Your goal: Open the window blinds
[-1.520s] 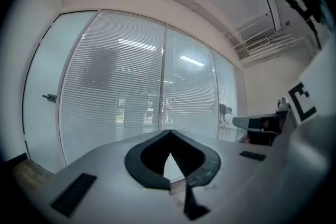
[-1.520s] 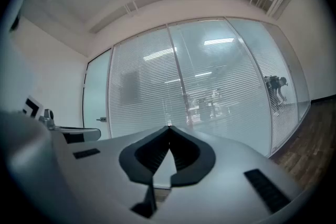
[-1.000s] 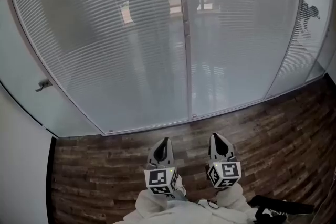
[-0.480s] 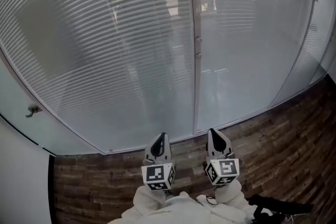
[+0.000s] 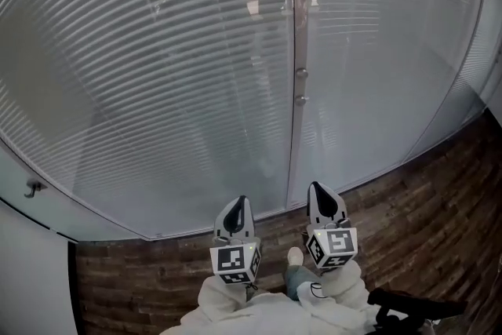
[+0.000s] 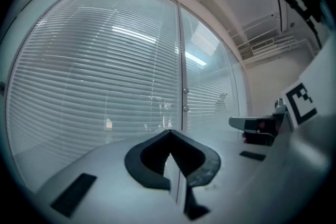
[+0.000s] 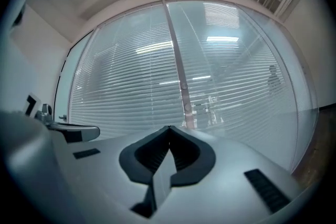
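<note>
Head view: the window blinds (image 5: 180, 74) fill the far side of the scene behind a glazed partition. The slats run horizontally and lie tilted shut across both panels, left and right of the vertical frame post (image 5: 296, 27). Only faint shapes show through them, so the blinds read as not yet opened.

Two small round knobs (image 5: 301, 86) sit one above the other on the post, at mid height. They are probably the slat controls, though the pictures do not confirm this.

The left hand-held gripper (image 5: 238, 209) and the right hand-held gripper (image 5: 321, 198) sit side by side at the near edge, above the wood-pattern floor (image 5: 423, 192). Both point towards the lower part of the glazing and both are well apart from the knobs. Neither touches the glass or the post.

Left gripper view: the jaws of the left hand-held gripper (image 6: 169, 132) meet at the tip, with nothing between them.

Right gripper view: the jaws of the right hand-held gripper (image 7: 169, 127) are likewise closed and empty. The knobs (image 7: 185, 97) appear beyond the tip, not in contact.

Progress: no part of the opening action is done. What is left is to reach the control, grip it and operate it until the slats open.
</note>
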`<action>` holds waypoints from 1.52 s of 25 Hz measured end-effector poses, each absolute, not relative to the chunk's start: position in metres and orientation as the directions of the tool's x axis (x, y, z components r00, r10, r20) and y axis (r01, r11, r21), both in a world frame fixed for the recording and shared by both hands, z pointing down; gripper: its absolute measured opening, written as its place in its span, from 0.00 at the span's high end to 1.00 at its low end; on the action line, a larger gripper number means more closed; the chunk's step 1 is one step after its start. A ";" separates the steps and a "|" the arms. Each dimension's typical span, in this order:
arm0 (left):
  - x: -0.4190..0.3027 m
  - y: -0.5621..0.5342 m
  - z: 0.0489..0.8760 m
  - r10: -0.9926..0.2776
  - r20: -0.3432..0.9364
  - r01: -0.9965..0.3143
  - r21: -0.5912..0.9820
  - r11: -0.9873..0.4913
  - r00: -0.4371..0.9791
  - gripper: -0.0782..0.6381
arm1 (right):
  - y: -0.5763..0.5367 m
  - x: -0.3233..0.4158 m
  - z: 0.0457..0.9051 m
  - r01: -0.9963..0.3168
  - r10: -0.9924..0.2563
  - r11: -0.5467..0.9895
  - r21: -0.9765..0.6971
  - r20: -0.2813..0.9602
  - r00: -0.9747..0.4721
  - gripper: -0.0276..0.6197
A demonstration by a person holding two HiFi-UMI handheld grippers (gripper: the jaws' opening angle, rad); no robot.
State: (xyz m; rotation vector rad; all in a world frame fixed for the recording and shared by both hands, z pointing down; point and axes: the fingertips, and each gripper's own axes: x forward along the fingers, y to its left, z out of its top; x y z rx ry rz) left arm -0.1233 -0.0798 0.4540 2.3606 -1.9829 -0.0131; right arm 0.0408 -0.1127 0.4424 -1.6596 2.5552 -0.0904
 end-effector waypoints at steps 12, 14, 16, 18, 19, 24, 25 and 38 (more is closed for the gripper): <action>-0.117 -0.221 0.435 -0.997 0.013 -0.996 0.051 -0.071 0.072 0.89 | -0.252 0.033 0.412 -0.859 -0.860 0.509 -0.061 -0.088 -0.503 0.94; -0.115 -0.235 0.437 -0.997 0.018 -0.996 0.054 -0.074 0.075 0.89 | -0.263 0.030 0.411 -0.855 -0.856 0.516 -0.058 -0.087 -0.510 0.94; -0.114 -0.244 0.436 -0.996 0.014 -0.995 0.051 -0.090 0.090 0.89 | -0.270 0.027 0.409 -0.855 -0.855 0.516 -0.051 -0.088 -0.511 0.94; -0.113 -0.252 0.434 -0.994 0.015 -0.993 0.044 -0.112 0.113 0.89 | -0.277 0.027 0.407 -0.862 -0.861 0.505 -0.047 -0.089 -0.500 0.94; -0.113 -0.255 0.430 -0.992 0.012 -0.992 0.040 -0.123 0.124 0.89 | -0.280 0.026 0.404 -0.865 -0.865 0.499 -0.051 -0.094 -0.493 0.94; -0.116 -0.267 0.415 -0.988 -0.022 -0.988 0.034 -0.153 0.153 0.89 | -0.290 0.030 0.381 -0.885 -0.876 0.465 -0.016 -0.150 -0.458 0.94; -0.116 -0.268 0.413 -0.986 -0.023 -0.986 0.035 -0.163 0.163 0.89 | -0.292 0.031 0.374 -0.891 -0.878 0.454 0.012 -0.164 -0.450 0.94; -0.118 -0.271 0.398 -0.969 -0.060 -0.971 0.013 -0.239 0.238 0.89 | -0.346 0.004 0.317 -0.150 -0.930 0.134 0.980 0.072 -0.360 0.75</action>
